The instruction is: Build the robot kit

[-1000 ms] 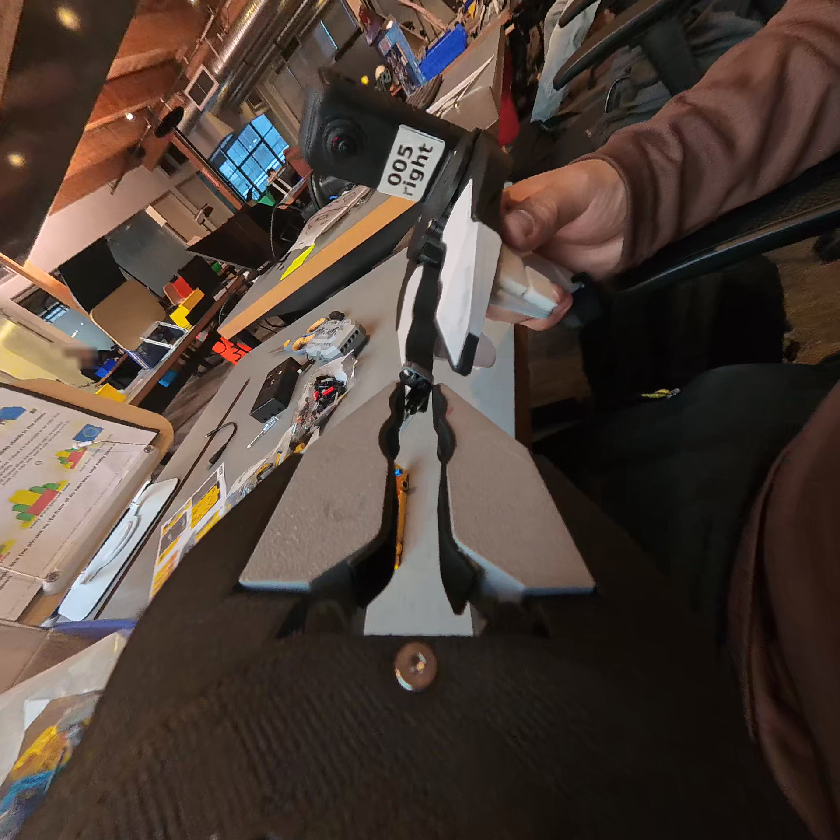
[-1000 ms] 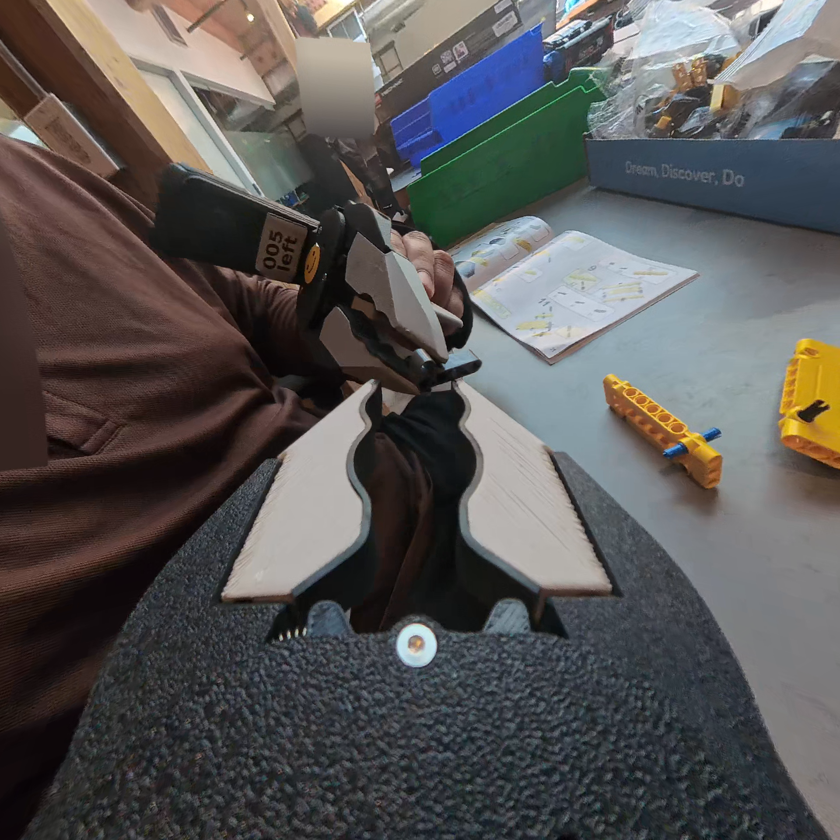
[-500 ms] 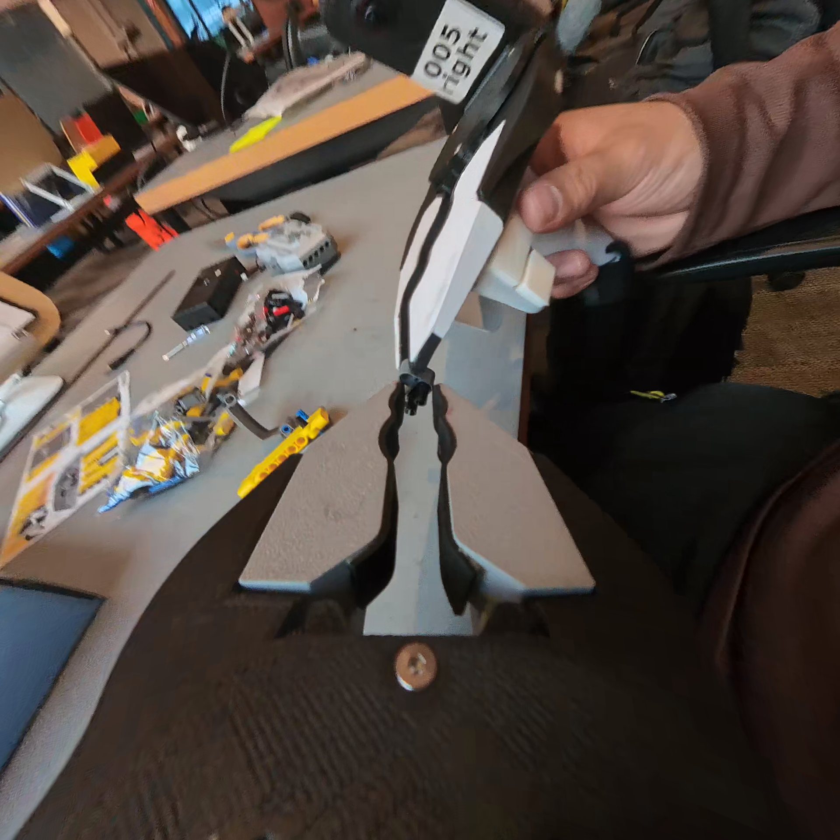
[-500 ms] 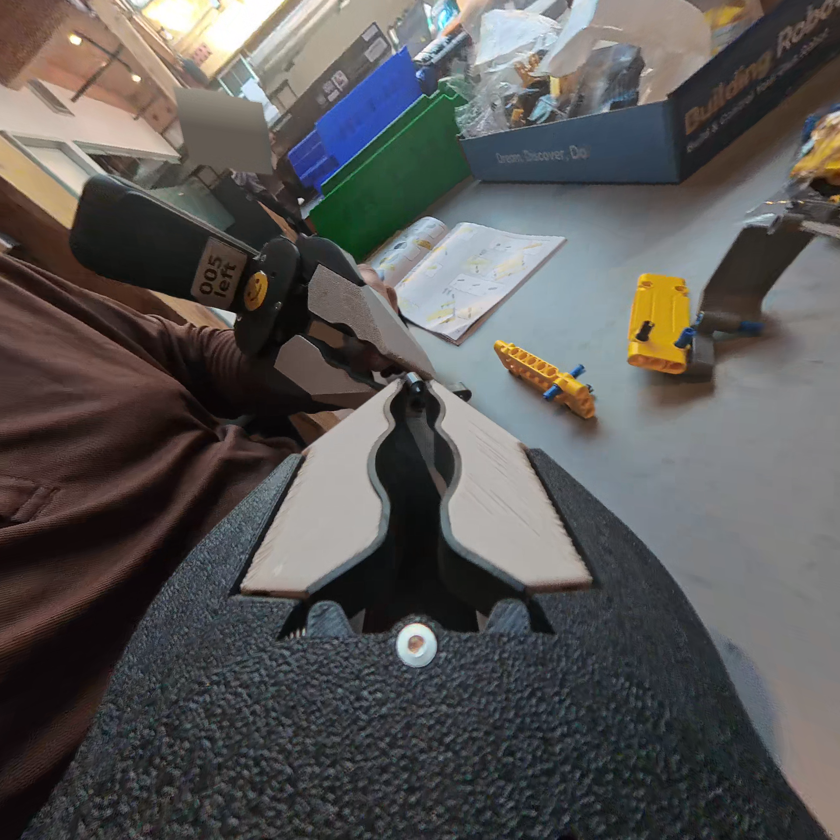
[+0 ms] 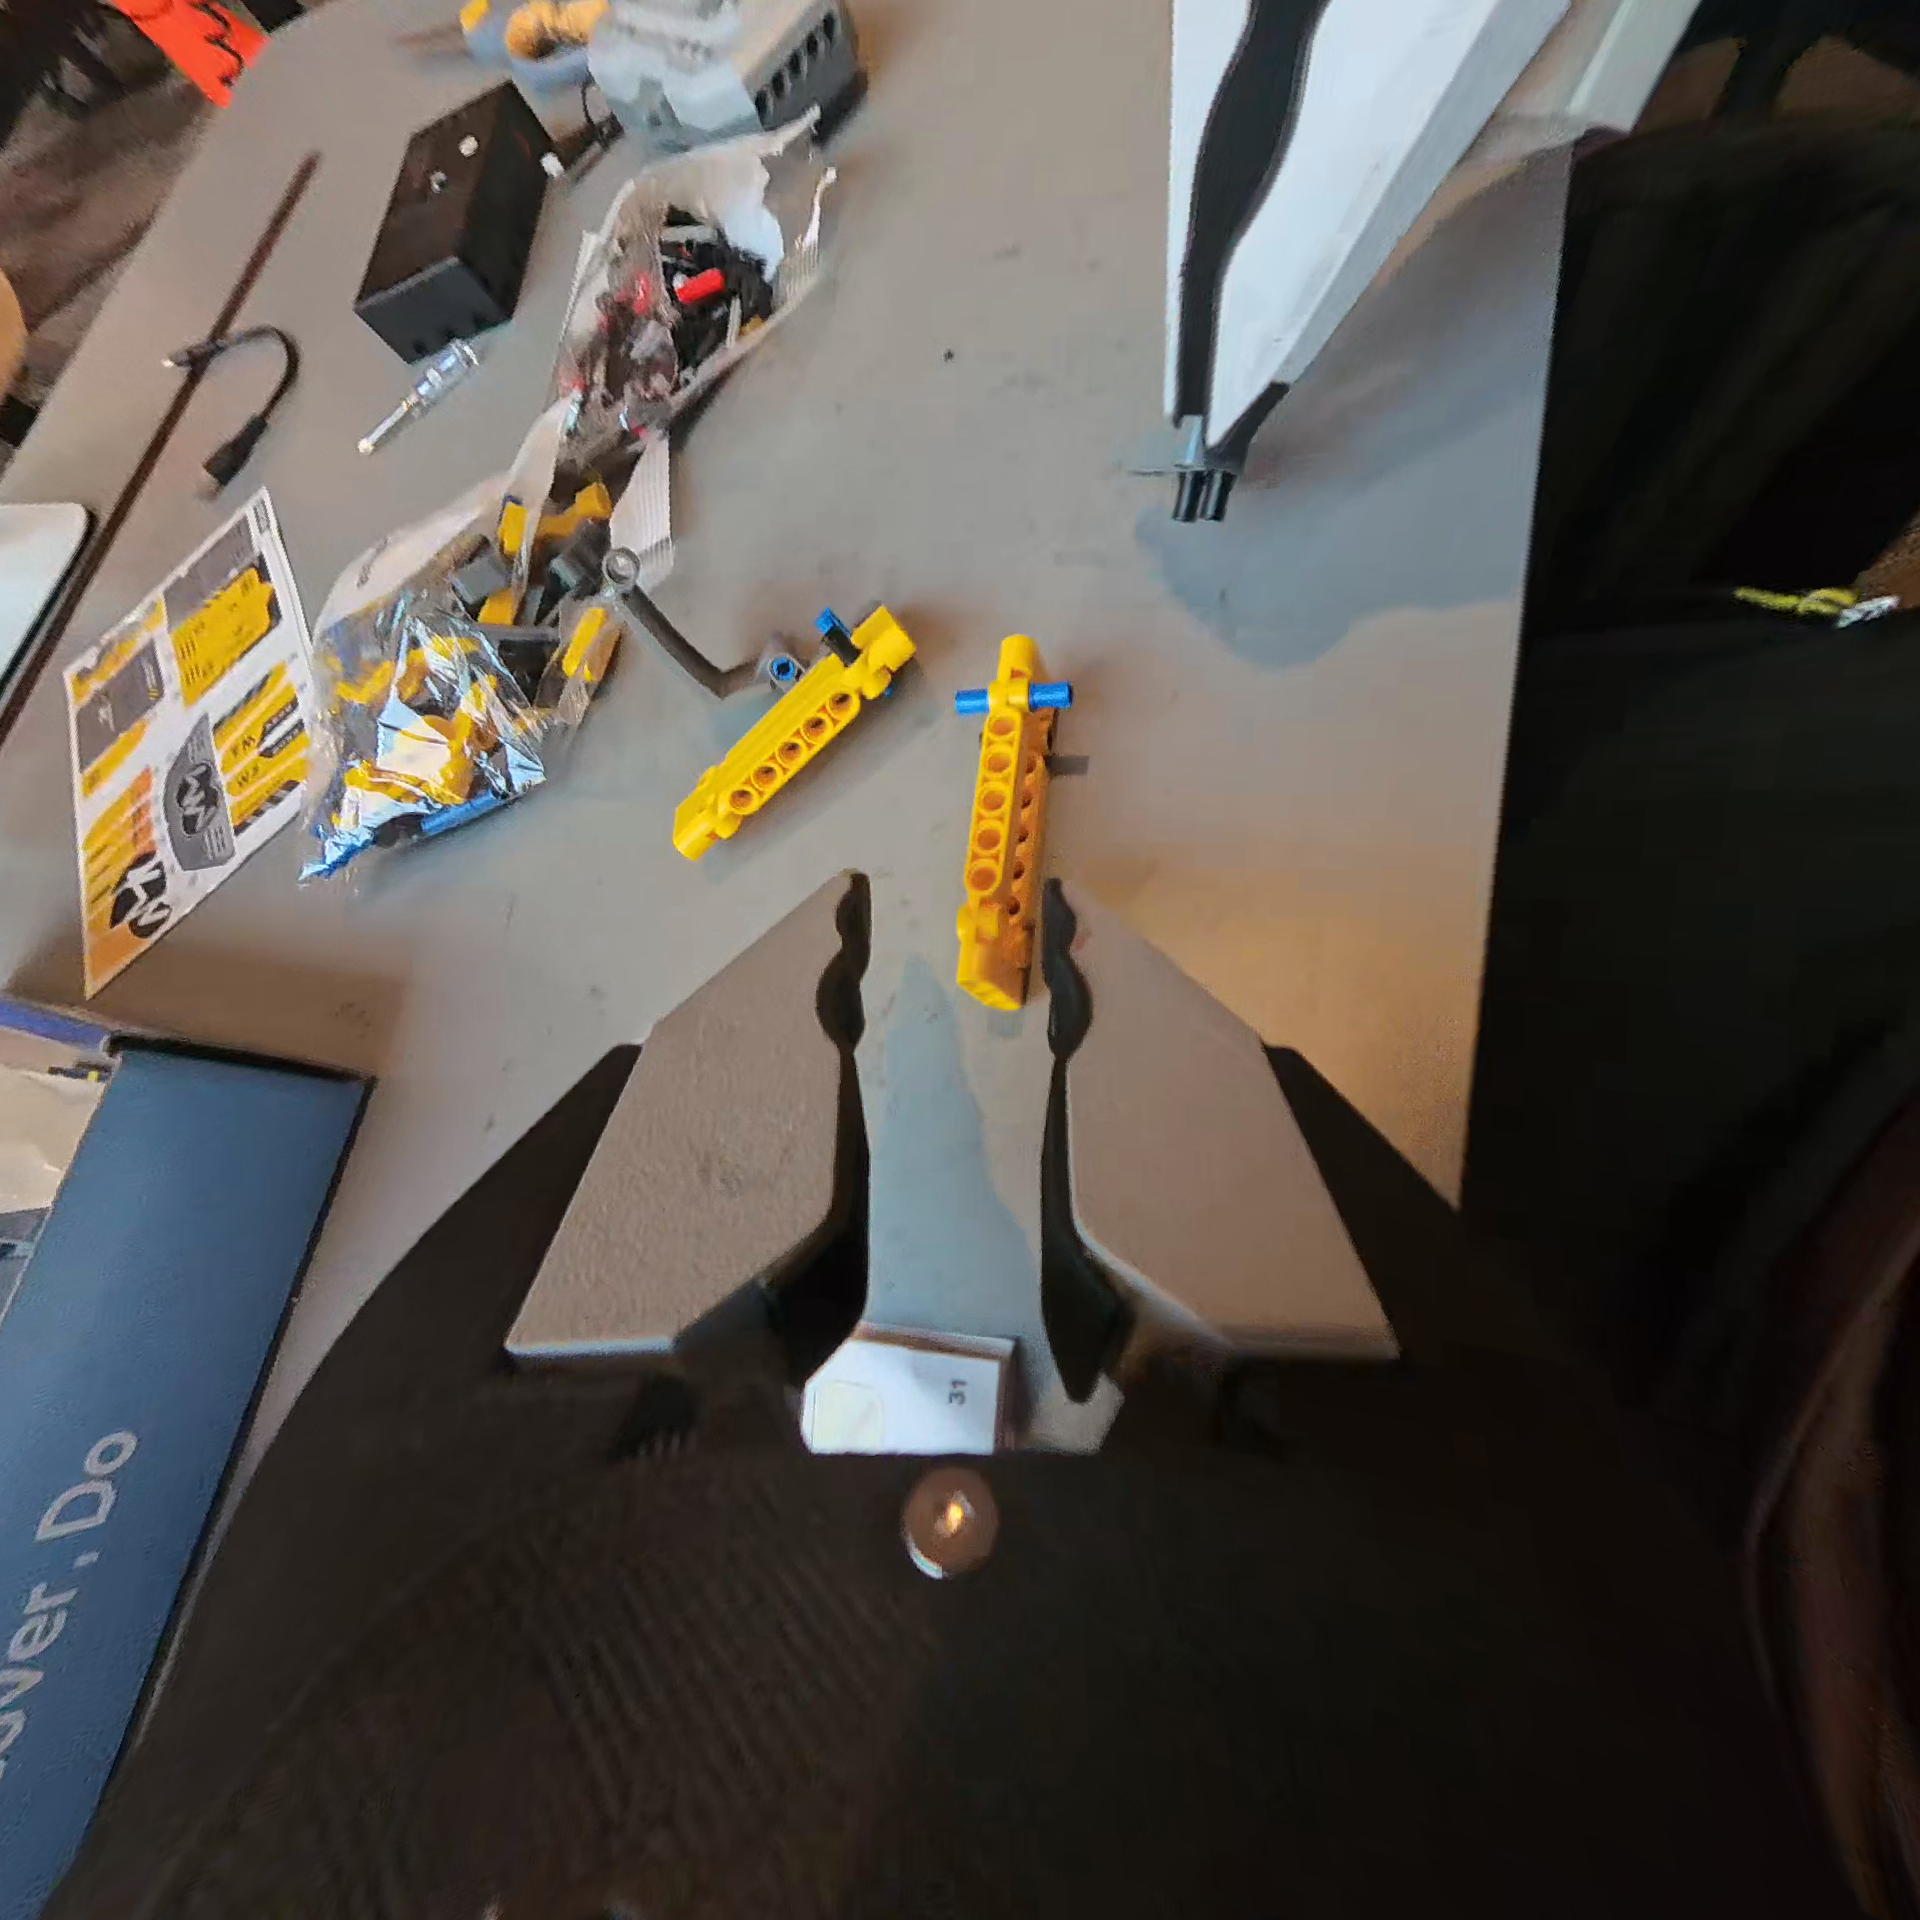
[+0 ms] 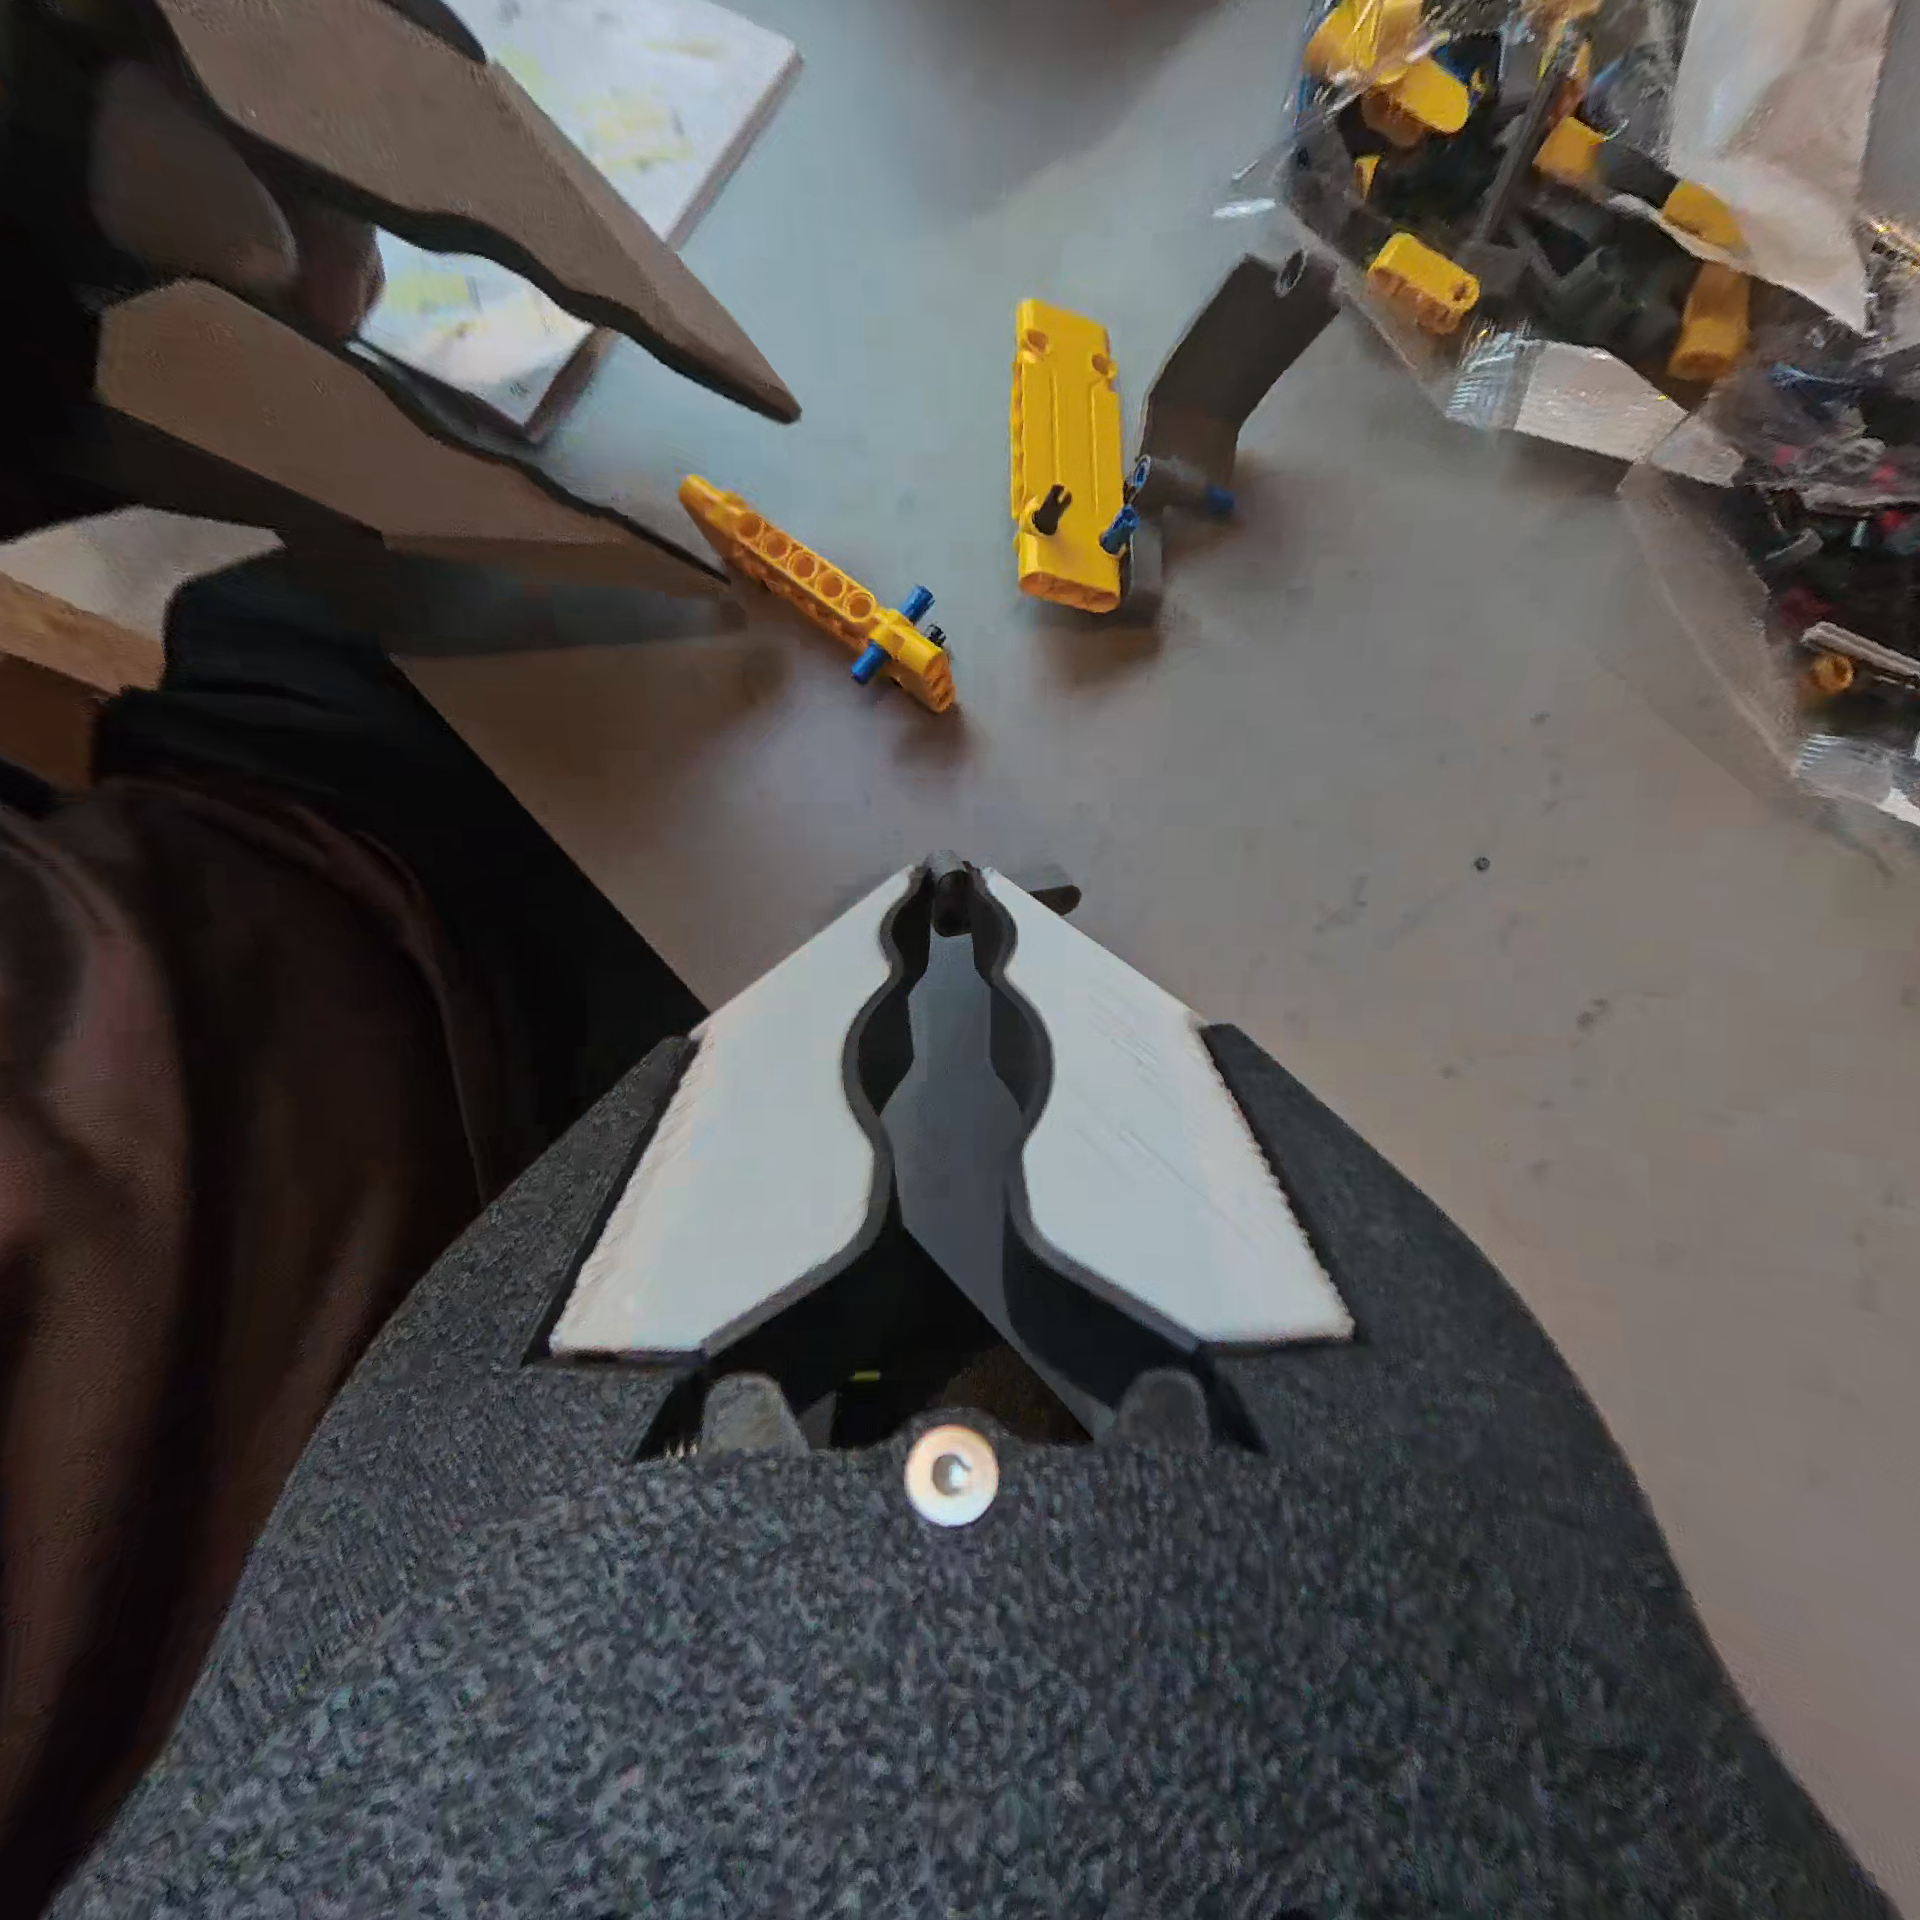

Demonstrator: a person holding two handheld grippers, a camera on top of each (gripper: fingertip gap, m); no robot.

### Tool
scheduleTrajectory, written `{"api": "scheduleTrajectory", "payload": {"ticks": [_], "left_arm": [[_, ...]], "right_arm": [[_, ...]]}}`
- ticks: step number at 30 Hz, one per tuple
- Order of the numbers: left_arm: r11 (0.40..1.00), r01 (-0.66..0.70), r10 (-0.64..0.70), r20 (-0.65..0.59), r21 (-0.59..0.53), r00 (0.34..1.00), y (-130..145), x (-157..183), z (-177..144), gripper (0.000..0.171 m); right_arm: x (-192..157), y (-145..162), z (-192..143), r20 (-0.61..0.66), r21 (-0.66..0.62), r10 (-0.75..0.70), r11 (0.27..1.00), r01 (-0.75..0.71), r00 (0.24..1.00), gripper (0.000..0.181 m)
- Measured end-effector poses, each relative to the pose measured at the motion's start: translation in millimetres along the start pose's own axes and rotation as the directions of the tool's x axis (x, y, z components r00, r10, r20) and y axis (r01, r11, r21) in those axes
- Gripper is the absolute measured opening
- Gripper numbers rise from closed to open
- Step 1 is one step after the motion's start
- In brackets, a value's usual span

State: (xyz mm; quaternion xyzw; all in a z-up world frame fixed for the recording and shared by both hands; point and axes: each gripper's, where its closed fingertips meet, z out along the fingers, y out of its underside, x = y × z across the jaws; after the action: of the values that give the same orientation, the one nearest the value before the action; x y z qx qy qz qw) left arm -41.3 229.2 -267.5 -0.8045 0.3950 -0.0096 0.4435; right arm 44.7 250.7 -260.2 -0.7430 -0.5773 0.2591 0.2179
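Small black connector pin (image 6: 948, 894), pinched at the very tip of the right tongs (image 6: 951, 883), just above the grey worktop (image 6: 1455, 1039). Left tongs (image 5: 951, 904) spread wide, empty, low over the worktop, right fingertip just beside the near end of an orange-yellow holed beam (image 5: 1003, 831) with a blue axle (image 5: 1013, 698) through its far end. Beyond, a yellow panel (image 5: 795, 732) joined to a dark grey bent piece (image 5: 675, 634). Farther left, torn clear bags of parts (image 5: 436, 707), a sticker sheet (image 5: 182, 727), a dark blue box (image 5: 145, 1351).
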Motion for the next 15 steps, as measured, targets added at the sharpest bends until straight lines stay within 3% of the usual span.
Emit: {"api": "scheduleTrajectory", "payload": {"ticks": [3,7,15], "left_arm": [[0.999,-0.018,0.018,-0.019,-0.036,1.0,8.6,4.6,6.9,0.025],[0.997,-0.061,0.061,-0.007,-0.05,0.998,11.4,7.3,10.6,0.005],[0.981,-0.186,0.189,0.075,-0.047,0.979,12.1,4.9,10.8,0.005]], "right_arm": [[-3.7,0.8,8.6,-0.028,-0.072,-0.039,0.997,0.037,0.999,0.007],[-5.2,-0.3,16.5,-0.047,-0.083,-0.085,0.993,0.081,0.995,0.007],[-6.5,-0.3,26.9,-0.001,-0.047,-0.024,0.999,0.024,1.0,0.007]]}}
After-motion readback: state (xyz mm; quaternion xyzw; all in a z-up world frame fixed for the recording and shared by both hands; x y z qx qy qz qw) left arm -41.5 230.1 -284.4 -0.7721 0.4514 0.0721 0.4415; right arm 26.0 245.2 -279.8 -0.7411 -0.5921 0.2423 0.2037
